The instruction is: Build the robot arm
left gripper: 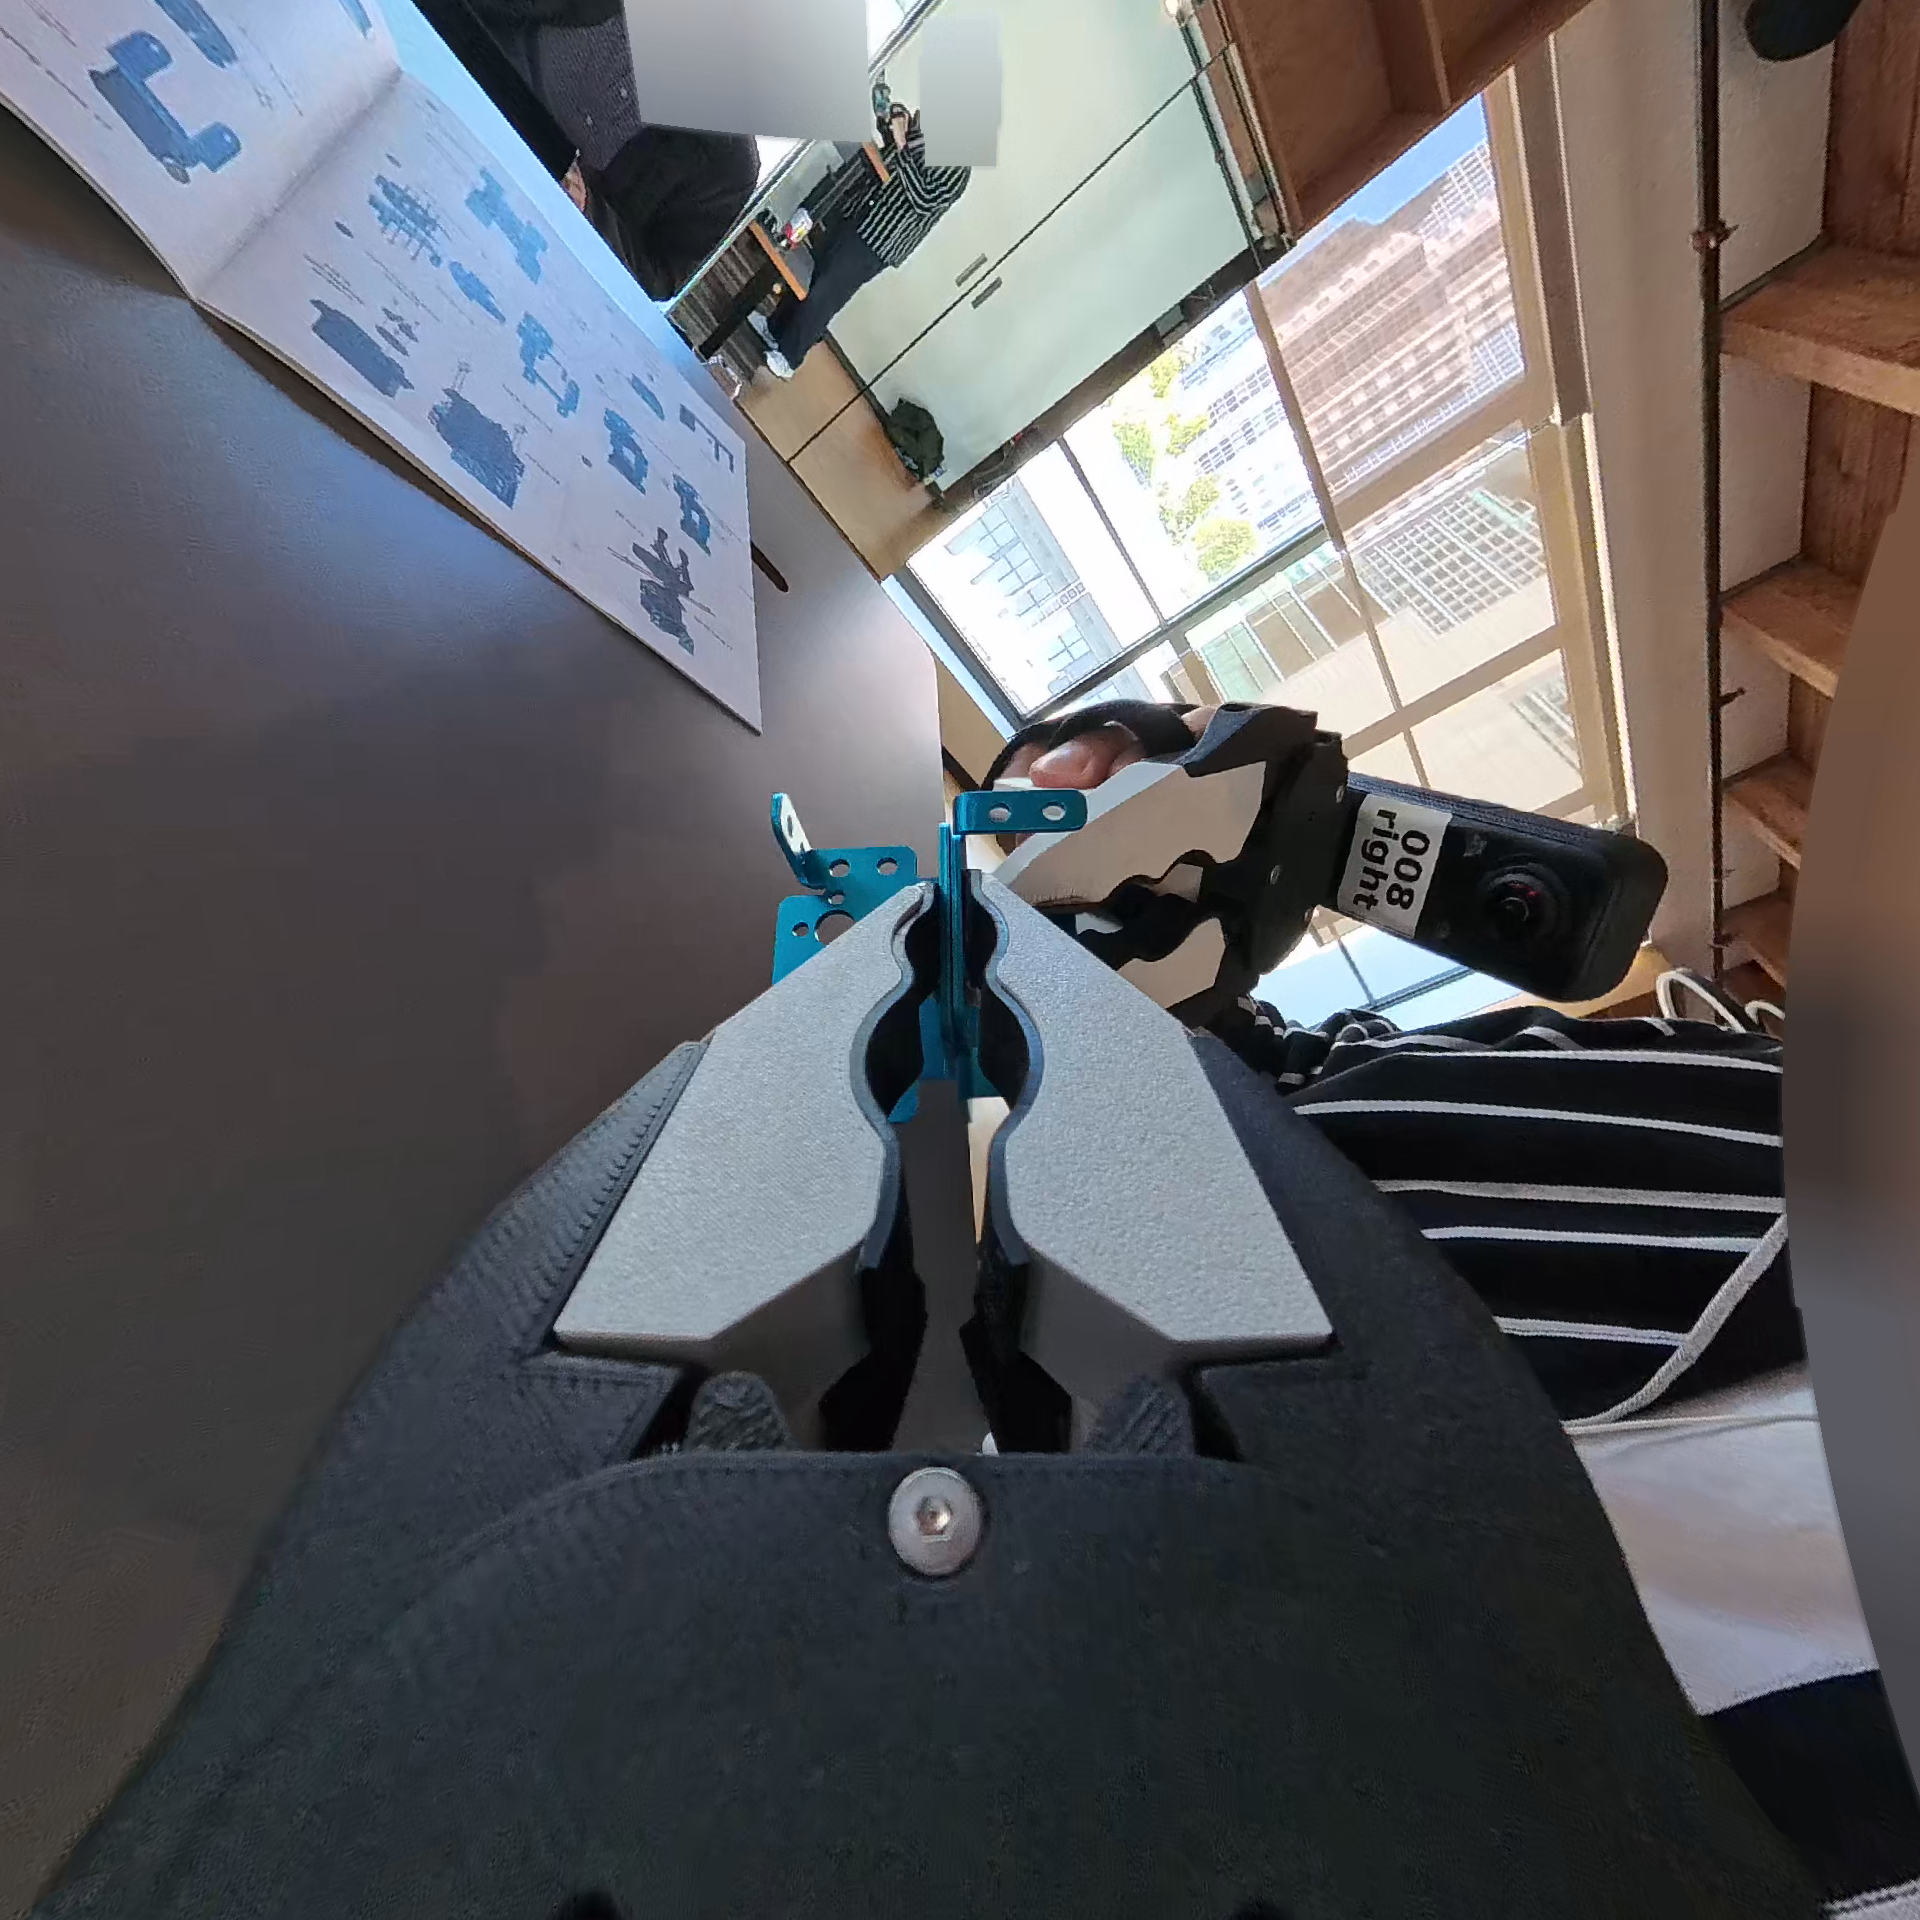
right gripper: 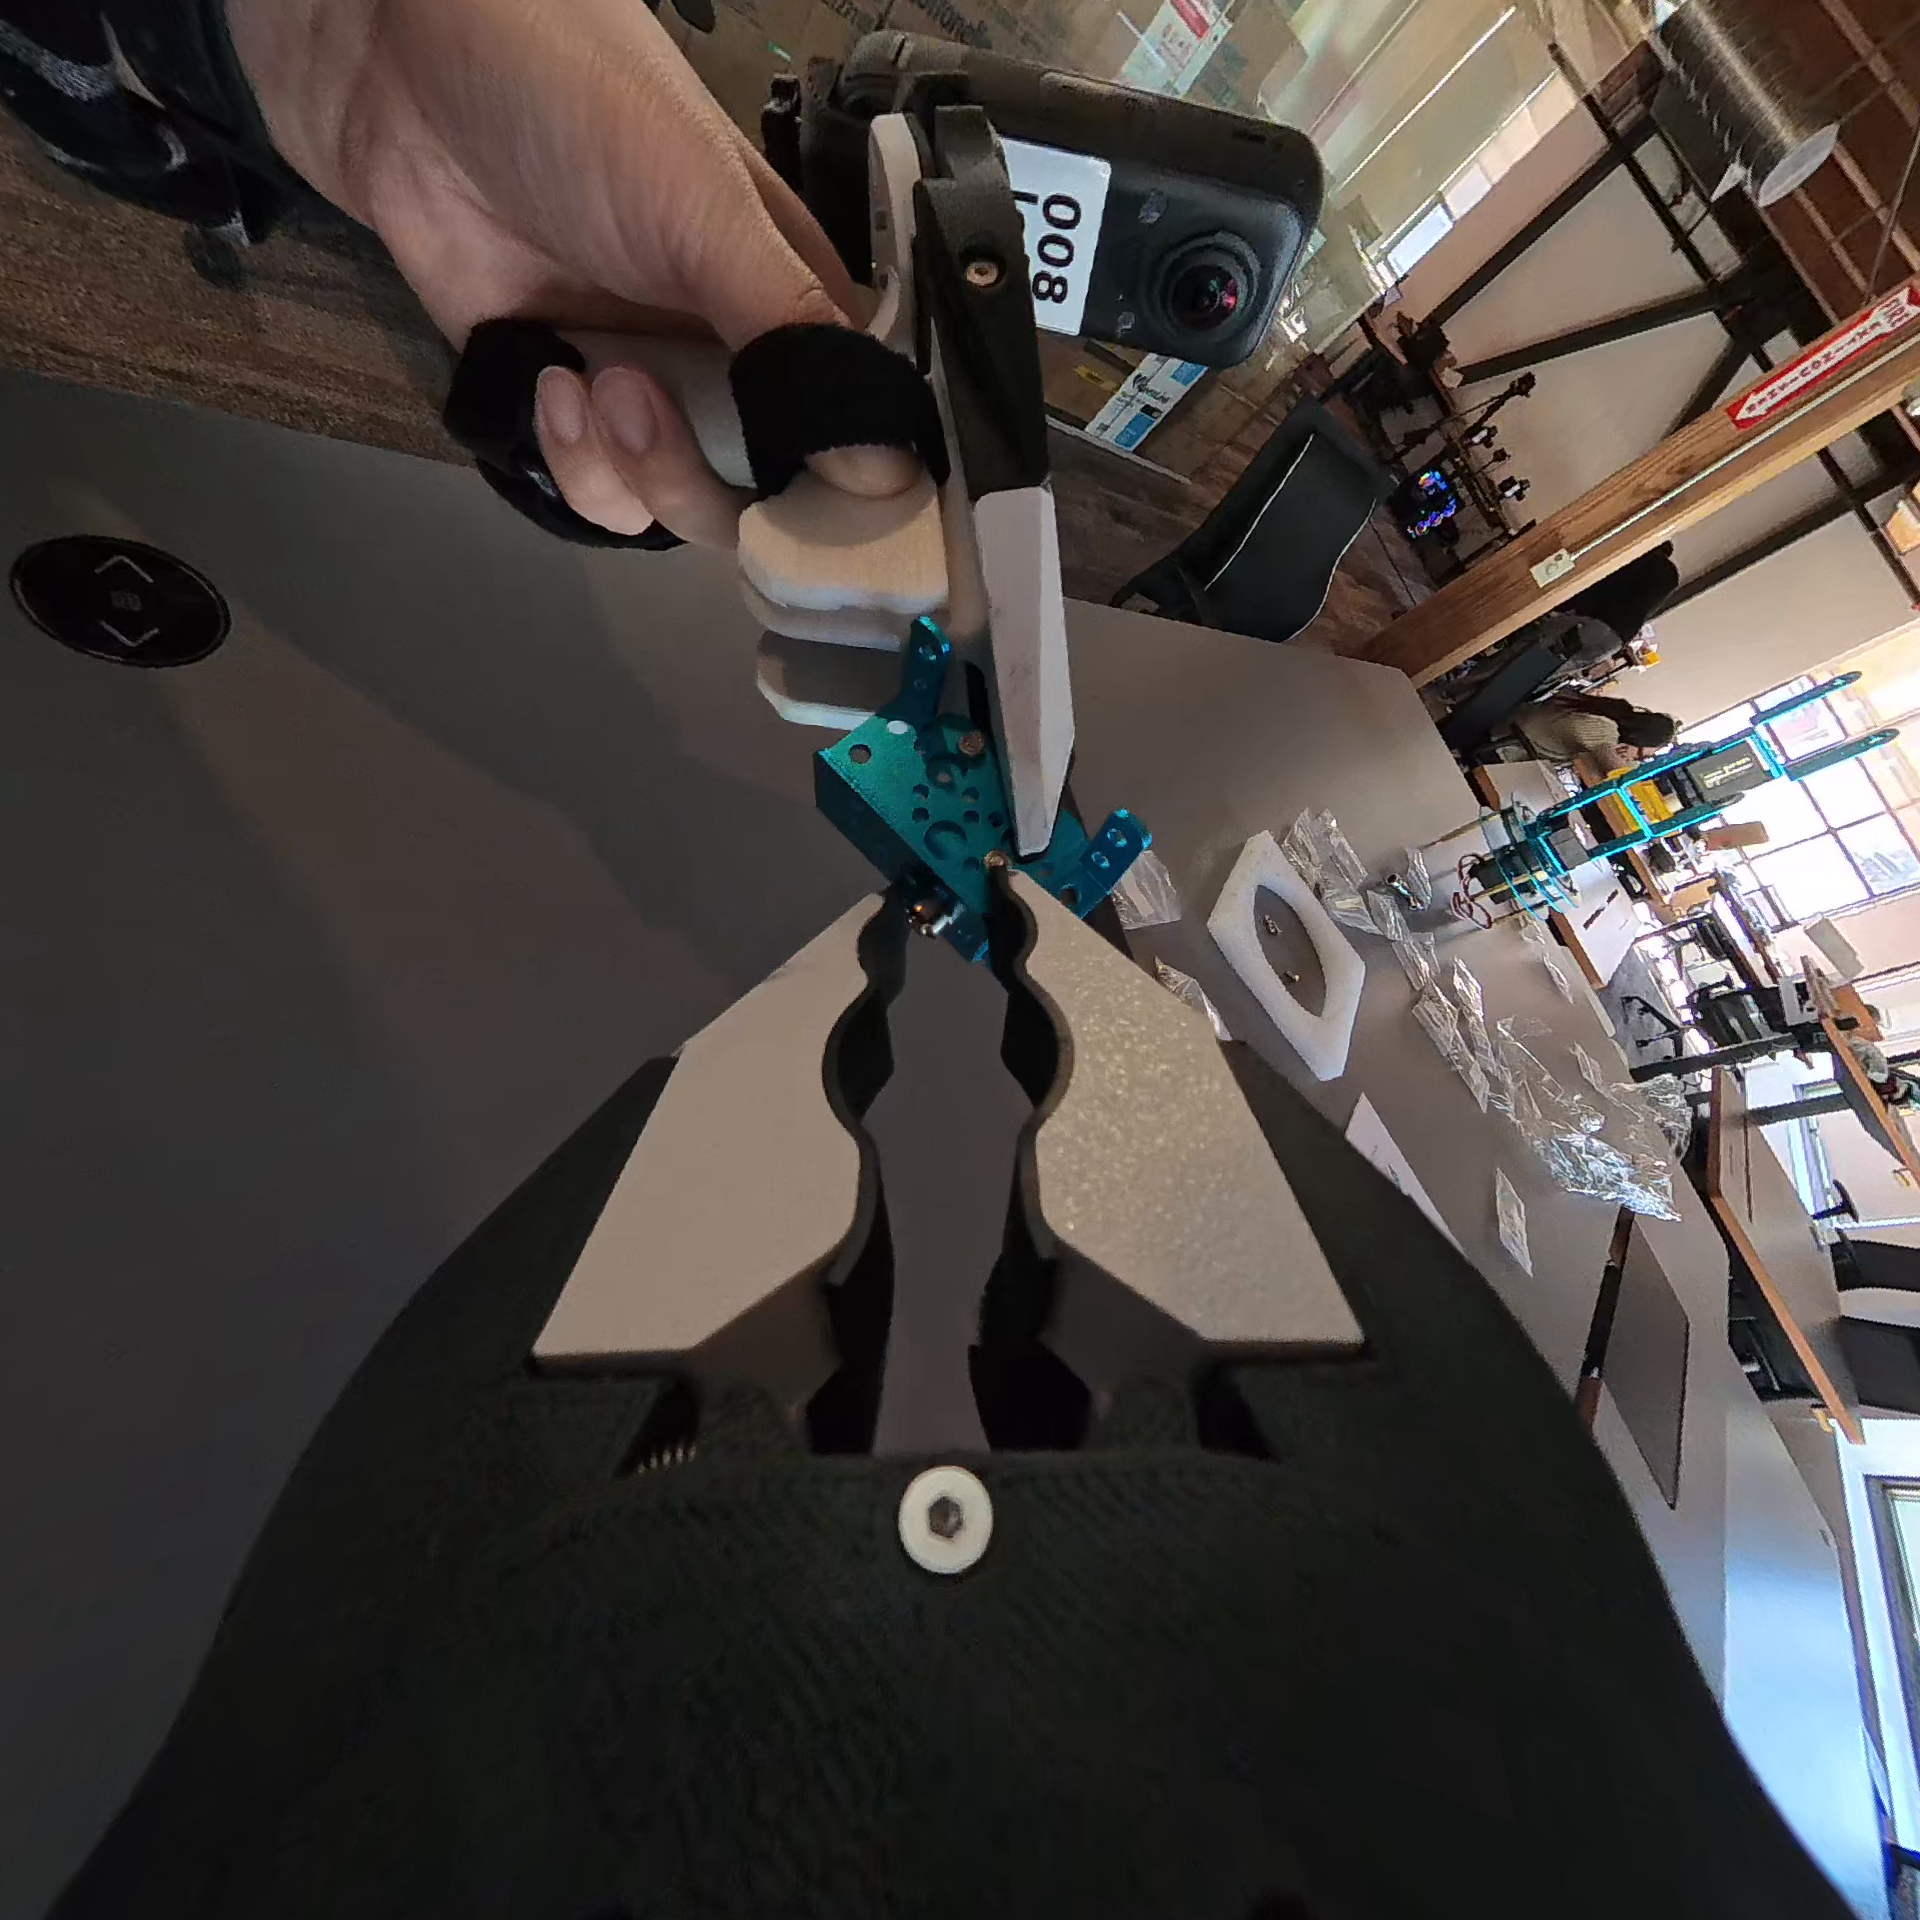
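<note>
Blue metal bracket assembly (left gripper: 844, 906) sits in the air between your two grippers, above the grey counter (left gripper: 312, 935). Your left gripper (left gripper: 948, 896) has its fingers (left gripper: 810, 1060) closed down onto a thin upright plate of the assembly, with only that plate between the tips. In the right wrist view the same blue assembly (right gripper: 914, 821) shows perforated faces and small screws, and the left gripper (right gripper: 1023, 727) comes down onto it from the far side, held by your hand (right gripper: 582, 208) with black straps around the fingers.

Your right gripper (right gripper: 948, 902) reaches the near edge of the assembly. Its fingers (right gripper: 1132, 1122) stand a little apart, the tips touching or just beside the blue metal; you cannot tell from these views whether they actually grip it.

An open instruction booklet (left gripper: 436, 343) lies on the counter to the far left. To the right, a white foam block (right gripper: 1288, 966) and crinkled clear bags (right gripper: 1558, 1101) lie on the counter.
</note>
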